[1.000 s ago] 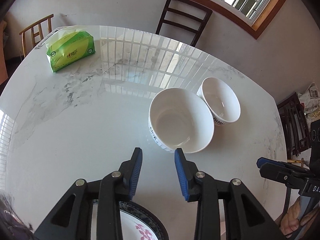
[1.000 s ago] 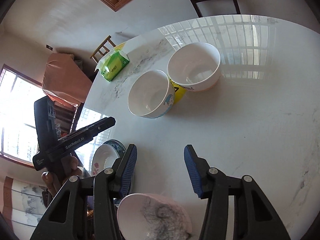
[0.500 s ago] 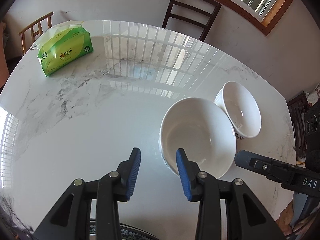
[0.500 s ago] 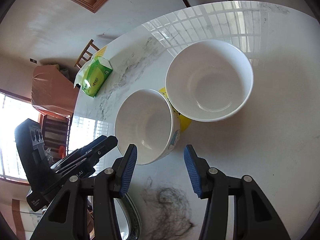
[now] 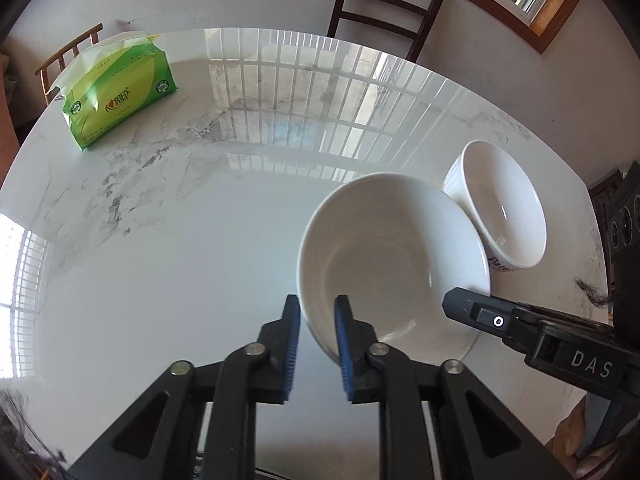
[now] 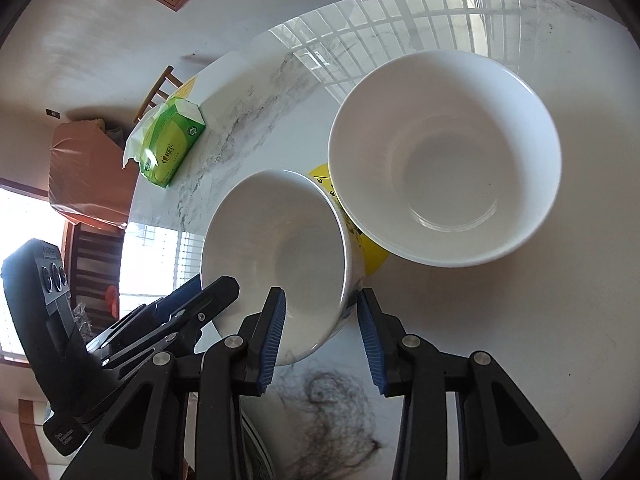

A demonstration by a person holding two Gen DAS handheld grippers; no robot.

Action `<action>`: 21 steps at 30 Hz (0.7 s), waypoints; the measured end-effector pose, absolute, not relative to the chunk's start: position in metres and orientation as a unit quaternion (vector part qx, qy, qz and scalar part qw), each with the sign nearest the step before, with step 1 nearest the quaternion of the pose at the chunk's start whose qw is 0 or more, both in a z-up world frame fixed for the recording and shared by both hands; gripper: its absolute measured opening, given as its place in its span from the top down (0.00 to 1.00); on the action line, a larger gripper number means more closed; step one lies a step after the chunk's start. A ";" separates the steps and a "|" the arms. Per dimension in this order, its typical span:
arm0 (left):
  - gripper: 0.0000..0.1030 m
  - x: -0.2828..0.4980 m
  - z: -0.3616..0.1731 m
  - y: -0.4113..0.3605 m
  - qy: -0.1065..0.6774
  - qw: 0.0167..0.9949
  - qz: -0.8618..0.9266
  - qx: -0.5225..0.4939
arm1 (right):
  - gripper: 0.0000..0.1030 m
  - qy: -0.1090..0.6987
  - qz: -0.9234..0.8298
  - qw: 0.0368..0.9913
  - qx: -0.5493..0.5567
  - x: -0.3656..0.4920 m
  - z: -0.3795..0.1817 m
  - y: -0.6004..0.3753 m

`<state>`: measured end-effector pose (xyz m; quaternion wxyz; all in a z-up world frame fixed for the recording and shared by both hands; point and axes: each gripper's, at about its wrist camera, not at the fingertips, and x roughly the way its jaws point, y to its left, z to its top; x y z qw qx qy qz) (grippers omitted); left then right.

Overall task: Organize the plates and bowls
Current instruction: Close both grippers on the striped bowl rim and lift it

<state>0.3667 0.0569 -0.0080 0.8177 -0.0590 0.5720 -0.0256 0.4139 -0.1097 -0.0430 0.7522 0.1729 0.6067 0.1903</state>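
Observation:
Two white bowls sit touching on the marble table [image 5: 160, 248]. In the left wrist view the large bowl [image 5: 394, 260] is in front of the smaller bowl [image 5: 504, 204]. My left gripper [image 5: 316, 320] is open and straddles the large bowl's near rim, one finger inside and one outside. In the right wrist view the smaller bowl [image 6: 276, 256], with yellow print on its side, lies left of the large bowl [image 6: 444, 156]. My right gripper [image 6: 322, 320] is open with the smaller bowl's near rim between its fingers. The right gripper [image 5: 532, 336] also shows in the left wrist view, and the left gripper [image 6: 172, 316] in the right wrist view.
A green tissue pack [image 5: 116, 96] lies at the table's far left. A dark chair [image 5: 384, 4] stands behind the table, a wooden chair [image 5: 68, 52] at the far left. A dark marbled patch [image 6: 332, 412] and a plate rim [image 6: 256, 440] lie under my right gripper.
Both grippers have moved forward to the bowls. The left gripper has narrowed around the large bowl's rim. The right gripper now has the smaller bowl's rim between its fingers.

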 end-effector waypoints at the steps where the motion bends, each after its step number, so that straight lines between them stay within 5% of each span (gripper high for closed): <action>1: 0.85 0.366 -0.007 0.054 0.569 0.820 -0.017 -0.050 | 0.80 0.607 0.190 0.752 0.172 0.415 -0.045 -0.110; 21: 0.87 0.268 0.078 -0.002 0.510 0.857 -0.037 -0.064 | 0.87 0.563 0.233 0.774 0.172 0.363 0.011 -0.156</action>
